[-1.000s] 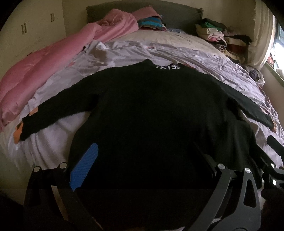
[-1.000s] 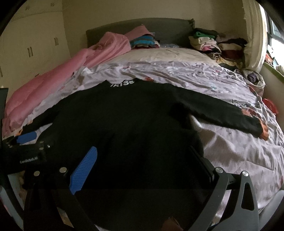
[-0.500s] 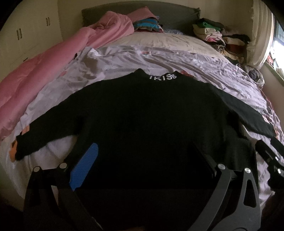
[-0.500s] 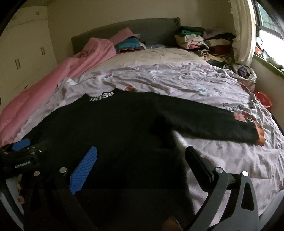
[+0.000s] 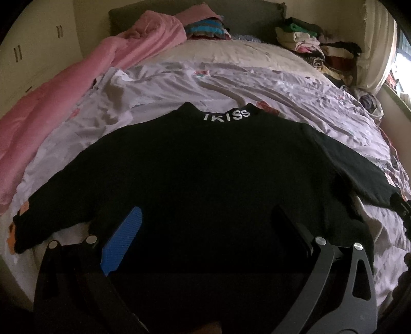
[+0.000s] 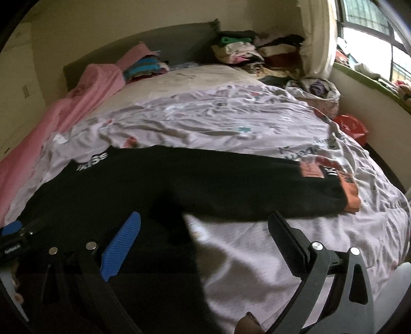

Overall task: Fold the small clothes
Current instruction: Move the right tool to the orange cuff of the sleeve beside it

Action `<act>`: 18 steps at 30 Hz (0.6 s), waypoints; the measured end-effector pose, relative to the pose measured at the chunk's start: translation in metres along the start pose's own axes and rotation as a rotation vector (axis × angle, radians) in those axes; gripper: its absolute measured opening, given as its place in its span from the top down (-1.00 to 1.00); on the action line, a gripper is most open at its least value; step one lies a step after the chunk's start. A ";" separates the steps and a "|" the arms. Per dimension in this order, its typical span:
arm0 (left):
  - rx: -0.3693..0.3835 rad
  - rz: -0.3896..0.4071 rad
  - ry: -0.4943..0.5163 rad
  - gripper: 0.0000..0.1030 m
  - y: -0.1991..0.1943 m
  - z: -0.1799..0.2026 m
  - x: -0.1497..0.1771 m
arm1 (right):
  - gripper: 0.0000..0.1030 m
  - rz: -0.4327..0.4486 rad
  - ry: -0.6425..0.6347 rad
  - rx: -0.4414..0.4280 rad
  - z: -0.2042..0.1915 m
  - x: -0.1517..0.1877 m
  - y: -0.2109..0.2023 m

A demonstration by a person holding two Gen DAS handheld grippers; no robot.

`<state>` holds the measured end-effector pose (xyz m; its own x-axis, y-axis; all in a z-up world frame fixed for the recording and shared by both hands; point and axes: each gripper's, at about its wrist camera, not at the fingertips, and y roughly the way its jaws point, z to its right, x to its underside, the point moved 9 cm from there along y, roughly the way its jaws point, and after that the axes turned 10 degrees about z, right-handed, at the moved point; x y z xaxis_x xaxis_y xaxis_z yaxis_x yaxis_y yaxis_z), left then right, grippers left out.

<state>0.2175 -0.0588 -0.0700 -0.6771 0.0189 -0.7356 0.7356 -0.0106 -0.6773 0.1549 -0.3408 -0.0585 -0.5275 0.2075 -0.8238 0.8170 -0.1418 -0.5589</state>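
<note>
So the right gripper has swung off to the right since half a second back: it used to sit over the body of the sweater, now it's out over bare sheet with the right sleeve stretched straight across in front of it. The left gripper has barely shifted, maybe eased a bit forward over the hem.

Both sets of jaws are spread wide with nothing in them.

The sweater lies flat on the bed, collar pointing at the headboard, sleeves flung out to both sides. The right sleeve runs left to right just ahead of the right jaws, its orange cuff out past the right finger. So the right one is clearly closer to it, and my guess is that sleeve gets folded in first. The left cuff sits off to the far left of the left gripper.

The sheet is pretty wrinkled. There's a pink duvet along the left edge, clothes piles by the headboard, and a window on the right.
</note>
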 end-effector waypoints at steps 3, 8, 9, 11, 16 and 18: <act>-0.002 -0.013 -0.002 -0.83 0.007 0.001 -0.001 | -0.92 -0.003 0.012 0.024 0.013 -0.002 0.007; -0.004 -0.029 -0.003 -0.83 0.017 0.003 -0.003 | -0.92 -0.018 0.032 0.060 0.034 -0.003 0.020; -0.005 -0.032 -0.003 -0.83 0.019 0.004 -0.003 | -0.92 -0.021 0.036 0.066 0.037 -0.003 0.022; -0.005 -0.039 -0.010 -0.83 0.023 0.005 -0.004 | -0.92 -0.030 0.047 0.085 0.047 -0.002 0.027; -0.005 -0.044 -0.014 -0.83 0.033 0.007 -0.007 | -0.92 -0.059 0.100 0.104 0.072 0.003 0.038; -0.013 -0.044 -0.013 -0.83 0.033 0.008 -0.008 | -0.92 -0.076 0.129 0.115 0.085 0.006 0.042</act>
<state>0.2476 -0.0676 -0.0865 -0.7092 0.0062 -0.7050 0.7050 0.0029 -0.7092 0.1661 -0.4277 -0.0951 -0.5465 0.3431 -0.7639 0.7400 -0.2290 -0.6324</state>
